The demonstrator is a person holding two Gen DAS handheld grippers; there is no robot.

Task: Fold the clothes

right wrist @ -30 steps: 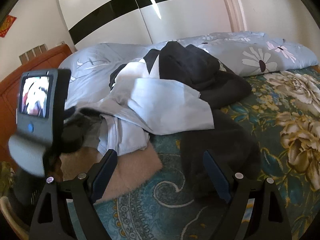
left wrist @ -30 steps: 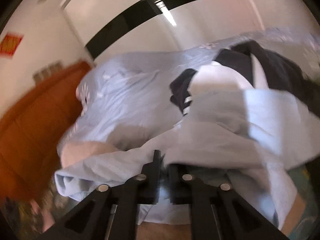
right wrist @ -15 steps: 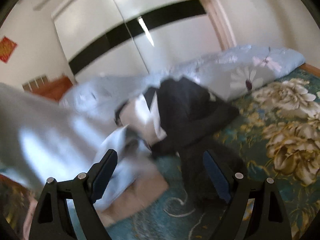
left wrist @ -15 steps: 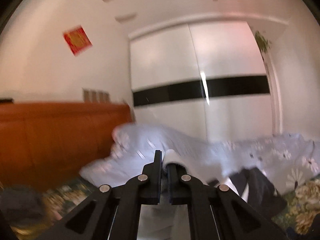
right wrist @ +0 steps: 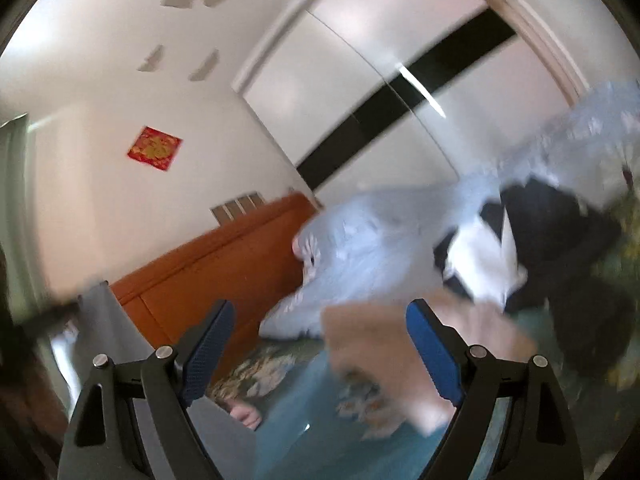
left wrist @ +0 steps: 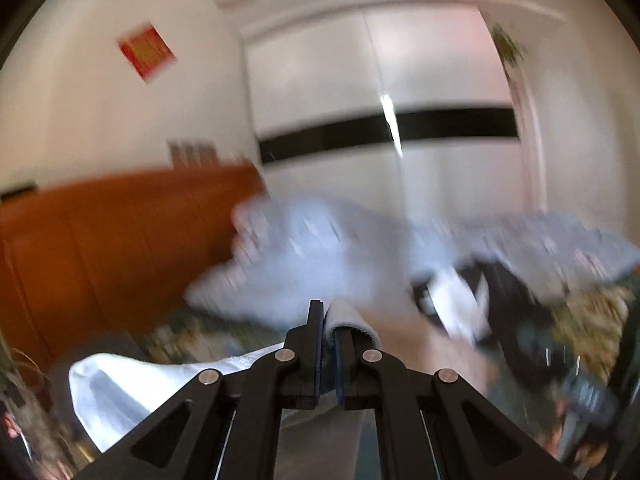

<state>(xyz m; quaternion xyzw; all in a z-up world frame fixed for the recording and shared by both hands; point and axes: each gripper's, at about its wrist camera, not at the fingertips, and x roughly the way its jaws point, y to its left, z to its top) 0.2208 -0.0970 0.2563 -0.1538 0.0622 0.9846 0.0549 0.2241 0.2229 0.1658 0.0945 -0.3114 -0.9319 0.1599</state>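
Left wrist: the red sign (left wrist: 147, 53) on the wall is a blur, nothing legible. The left gripper (left wrist: 328, 334) is clamped on a fold of the pale shirt (left wrist: 348, 320), which bunches between the fingertips and trails down-left beneath them.

Right wrist: the red sign (right wrist: 155, 148) carries gold marks, unreadable. The right gripper (right wrist: 320, 344) has its fingers wide apart, nothing between them; the shirt (right wrist: 96, 320) hangs at far left, outside the left finger.
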